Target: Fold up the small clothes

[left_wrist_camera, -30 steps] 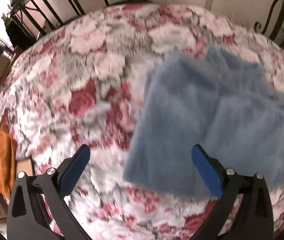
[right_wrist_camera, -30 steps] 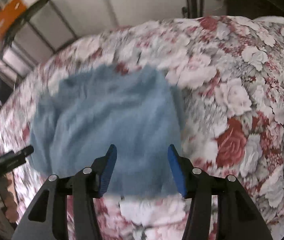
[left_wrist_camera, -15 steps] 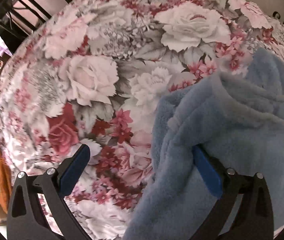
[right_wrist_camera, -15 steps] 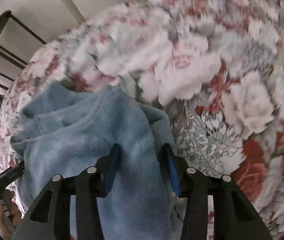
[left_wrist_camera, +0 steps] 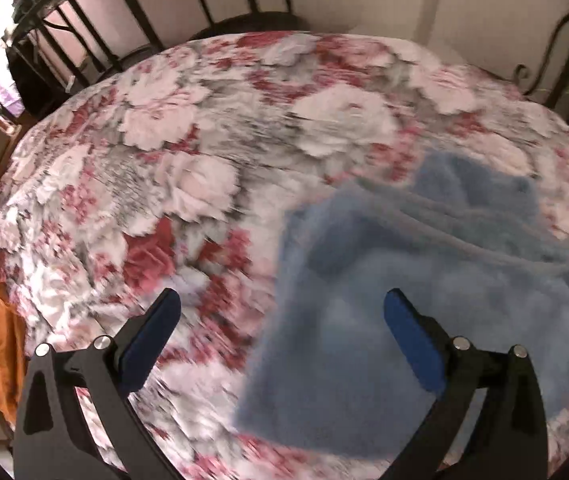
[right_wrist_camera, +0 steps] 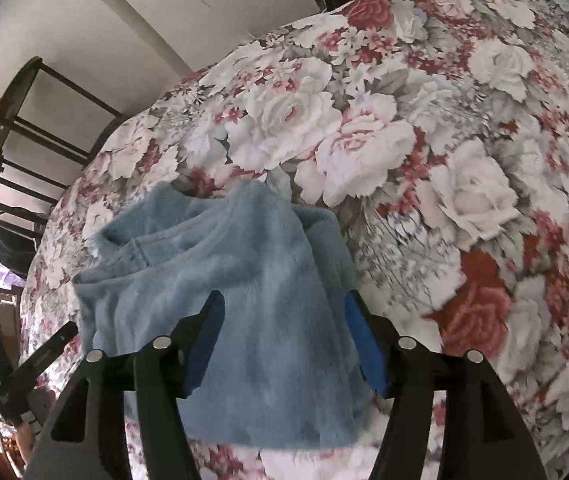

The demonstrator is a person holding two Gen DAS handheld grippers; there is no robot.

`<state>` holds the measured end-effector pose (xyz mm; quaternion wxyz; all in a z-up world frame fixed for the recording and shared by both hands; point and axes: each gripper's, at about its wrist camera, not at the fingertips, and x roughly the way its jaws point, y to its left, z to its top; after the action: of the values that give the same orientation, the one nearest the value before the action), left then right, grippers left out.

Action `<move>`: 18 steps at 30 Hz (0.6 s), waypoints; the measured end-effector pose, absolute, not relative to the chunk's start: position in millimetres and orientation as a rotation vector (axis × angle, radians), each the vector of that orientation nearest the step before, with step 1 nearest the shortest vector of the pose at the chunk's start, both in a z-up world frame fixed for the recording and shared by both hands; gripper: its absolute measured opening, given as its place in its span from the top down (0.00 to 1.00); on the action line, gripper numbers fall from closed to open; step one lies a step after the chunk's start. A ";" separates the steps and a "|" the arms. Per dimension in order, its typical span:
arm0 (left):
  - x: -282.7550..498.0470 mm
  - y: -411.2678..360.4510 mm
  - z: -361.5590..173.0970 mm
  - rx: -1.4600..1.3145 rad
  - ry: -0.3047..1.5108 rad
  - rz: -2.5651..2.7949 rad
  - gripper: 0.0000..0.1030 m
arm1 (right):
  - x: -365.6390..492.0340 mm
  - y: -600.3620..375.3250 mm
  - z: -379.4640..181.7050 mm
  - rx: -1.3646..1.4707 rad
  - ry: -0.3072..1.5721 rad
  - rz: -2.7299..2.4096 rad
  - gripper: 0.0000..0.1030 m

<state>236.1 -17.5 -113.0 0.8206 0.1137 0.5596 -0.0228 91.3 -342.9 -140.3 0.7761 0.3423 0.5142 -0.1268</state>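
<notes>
Floral bedspread (right_wrist_camera: 424, 152) under two raised, spread claws

Change record: both grippers off the garment.
Left gripper (left_wrist_camera: 280, 320) pulls back, jaws wide; right gripper (right_wrist_camera: 284, 332) widens, releasing the garment (right_wrist_camera: 240, 300), which now lies flatter.

The left gripper (left_wrist_camera: 282, 318) hangs with its jaws spread wide, blue pads (left_wrist_camera: 410, 344) well apart and nothing between them. The right gripper (right_wrist_camera: 284, 326) is parted too, though less widely, its blue pads (right_wrist_camera: 364, 350) angled down and forward. Each shows only black fingers; no hand visible.
</notes>
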 end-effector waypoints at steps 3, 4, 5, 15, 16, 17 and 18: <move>217.4 -38.3 -116.3 0.285 1.183 -0.074 0.04 | 78.9 -341.7 -139.4 0.774 1.112 -0.270 0.35; 211.8 -43.1 -117.4 0.299 1.179 -0.076 0.04 | 73.5 -342.6 -139.0 0.784 1.113 -0.265 0.34; 203.7 -49.4 -118.7 0.308 1.177 -0.081 0.04 | 65.8 -342.9 -138.3 0.786 1.114 -0.261 0.33; 174.9 -85.2 -162.7 0.430 1.191 -0.096 0.04 | 40.2 -338.2 -153.3 0.758 1.172 -0.234 0.27; 176.1 -86.1 -168.6 0.437 1.202 -0.094 0.04 | 40.5 -339.0 -156.5 0.770 1.178 -0.231 0.27; 178.0 -86.2 -174.5 0.440 1.219 -0.093 0.04 | 41.7 -339.4 -159.2 0.783 1.180 -0.229 0.27; 179.4 -85.8 -180.2 0.442 1.236 -0.090 0.04 | 42.7 -340.0 -161.8 0.797 1.182 -0.229 0.27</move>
<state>179.4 -85.8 -180.2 0.7912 0.2054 0.5745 -0.0420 42.7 -340.0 -161.8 0.7506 0.3646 0.5411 -0.1048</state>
